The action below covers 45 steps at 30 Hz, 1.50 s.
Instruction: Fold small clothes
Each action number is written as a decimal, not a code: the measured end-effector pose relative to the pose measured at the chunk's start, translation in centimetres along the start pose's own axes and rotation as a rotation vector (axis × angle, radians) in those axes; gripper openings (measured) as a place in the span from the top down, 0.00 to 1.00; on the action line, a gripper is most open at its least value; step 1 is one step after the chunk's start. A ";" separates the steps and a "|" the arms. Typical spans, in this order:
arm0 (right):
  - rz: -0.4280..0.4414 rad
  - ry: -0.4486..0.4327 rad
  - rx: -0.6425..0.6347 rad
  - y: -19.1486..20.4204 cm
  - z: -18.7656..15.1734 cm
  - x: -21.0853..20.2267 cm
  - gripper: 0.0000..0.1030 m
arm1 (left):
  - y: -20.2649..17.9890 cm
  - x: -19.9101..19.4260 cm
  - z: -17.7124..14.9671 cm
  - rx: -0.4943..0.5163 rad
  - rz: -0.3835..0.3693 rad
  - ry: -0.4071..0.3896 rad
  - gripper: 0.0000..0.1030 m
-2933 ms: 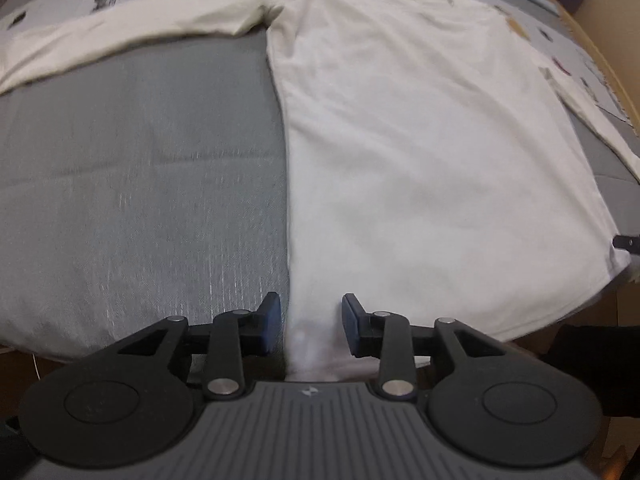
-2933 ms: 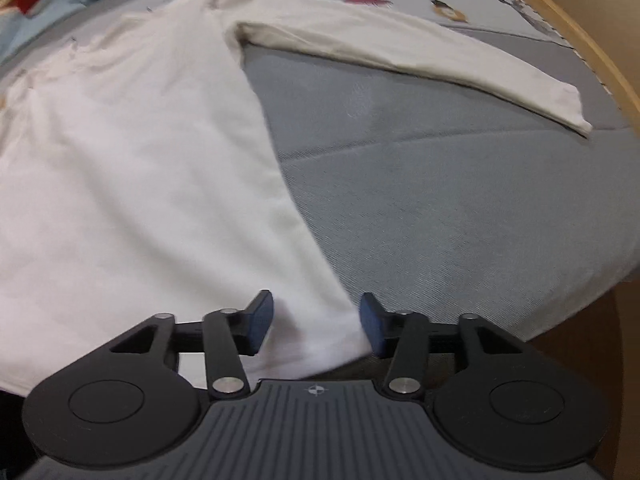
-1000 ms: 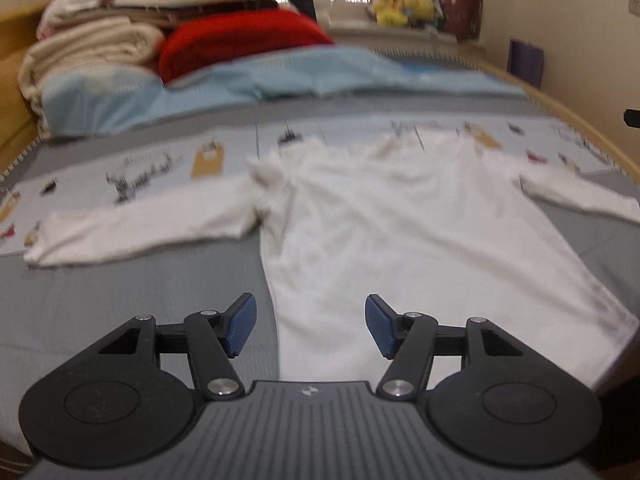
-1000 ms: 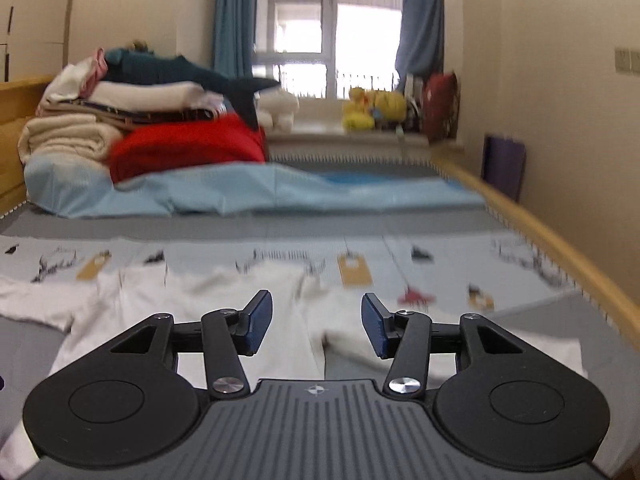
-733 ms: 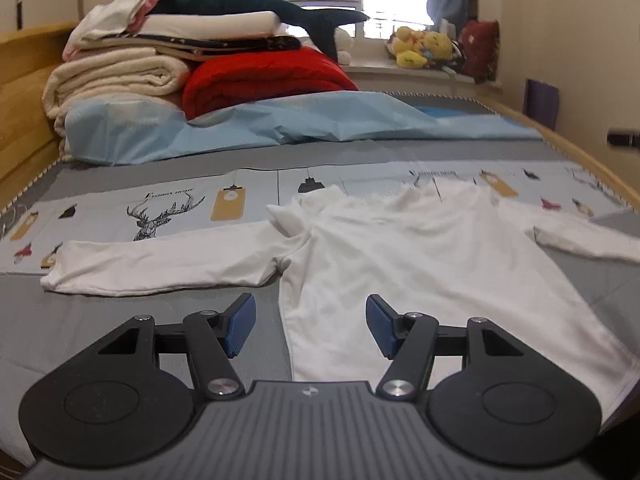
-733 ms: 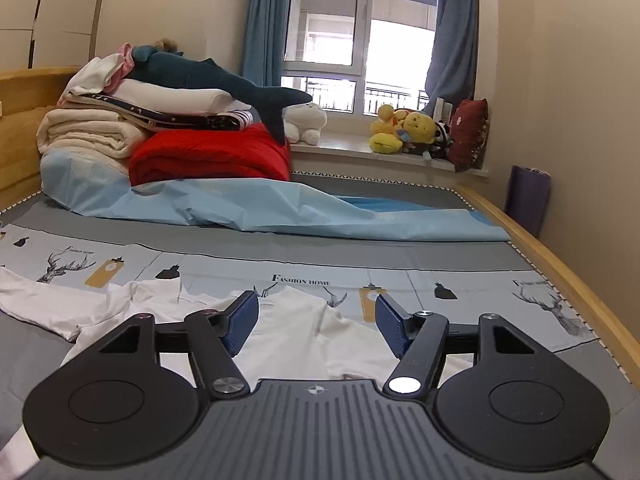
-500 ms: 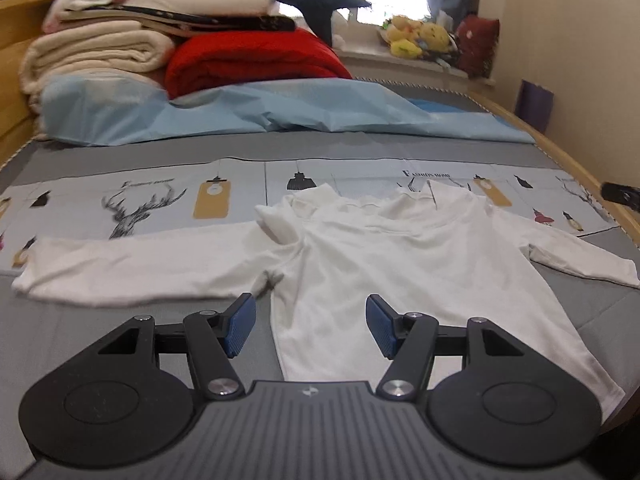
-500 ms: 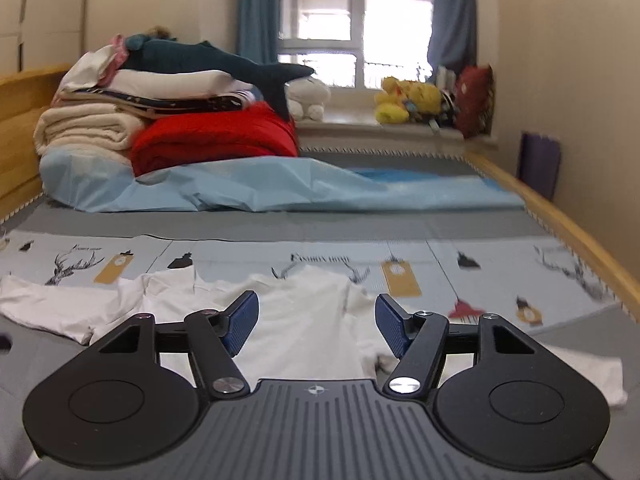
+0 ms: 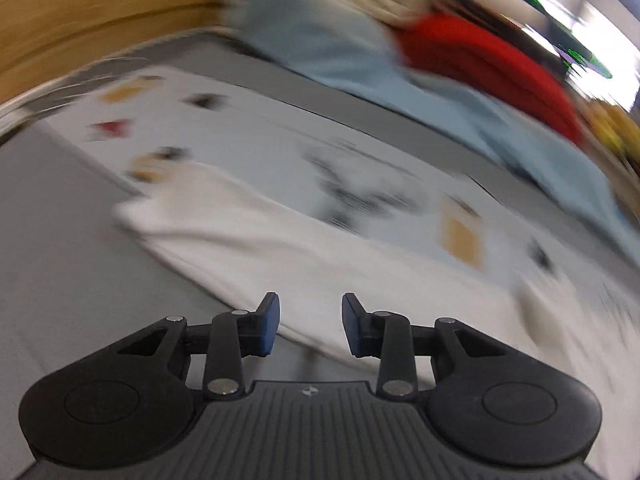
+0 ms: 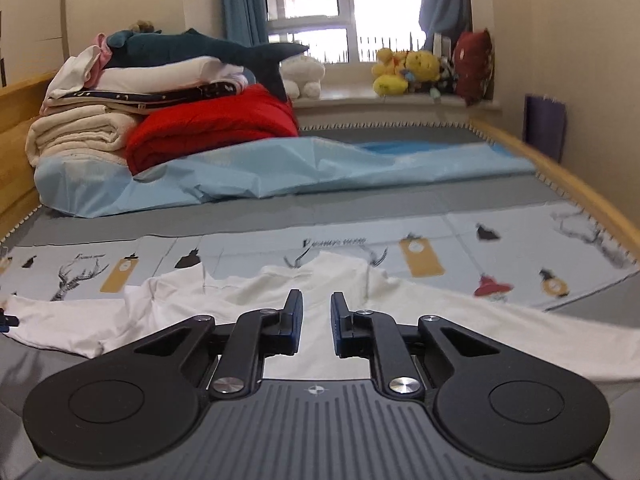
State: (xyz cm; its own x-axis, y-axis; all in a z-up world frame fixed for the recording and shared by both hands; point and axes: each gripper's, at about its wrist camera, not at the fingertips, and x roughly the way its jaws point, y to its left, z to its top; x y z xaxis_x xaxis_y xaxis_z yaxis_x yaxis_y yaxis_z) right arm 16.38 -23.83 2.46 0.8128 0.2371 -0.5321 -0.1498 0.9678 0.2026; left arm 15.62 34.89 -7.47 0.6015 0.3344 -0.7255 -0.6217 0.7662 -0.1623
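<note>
A white long-sleeved shirt (image 10: 248,300) lies spread flat on the grey bed, collar toward the window. My right gripper (image 10: 316,322) hovers over the shirt's body just below the collar. Its jaws are closing to a narrow gap, and no cloth is pinched between the pads. The left wrist view is motion-blurred and tilted. It shows the shirt's left sleeve (image 9: 280,256) running from its cuff (image 9: 136,216) down to the right. My left gripper (image 9: 310,322) is over the sleeve's near edge, jaws closing but still apart, with nothing held.
A printed sheet (image 10: 440,248) lies under the shirt's top. Behind it are a light blue sheet (image 10: 320,168), a red quilt (image 10: 216,128), stacked blankets (image 10: 80,128) and a plush shark (image 10: 192,50). A wooden bed rail (image 10: 560,184) runs along the right.
The left wrist view has swung left and rolled, from the whole shirt onto the left sleeve, and its jaws have narrowed. The right gripper's jaws have closed to a thin gap.
</note>
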 end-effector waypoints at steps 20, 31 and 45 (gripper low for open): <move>0.019 0.084 -0.086 3.4 0.0 3.8 0.85 | 10.0 6.0 4.0 -0.173 0.089 -0.056 0.98; 0.016 0.091 -0.056 1.7 0.1 2.8 0.85 | 8.9 -2.0 5.6 -0.237 0.199 -0.197 0.98; -0.061 0.132 0.149 -3.8 -0.8 1.8 0.85 | -30.5 -14.9 -5.7 0.319 -0.649 -0.127 0.87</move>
State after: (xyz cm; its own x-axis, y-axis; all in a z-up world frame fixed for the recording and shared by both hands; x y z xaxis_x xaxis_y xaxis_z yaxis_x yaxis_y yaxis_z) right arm 17.97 -27.04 0.07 0.7353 0.1971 -0.6484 -0.0093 0.9596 0.2811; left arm 22.75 3.39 4.51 0.8646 -0.1949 -0.4632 0.0441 0.9476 -0.3165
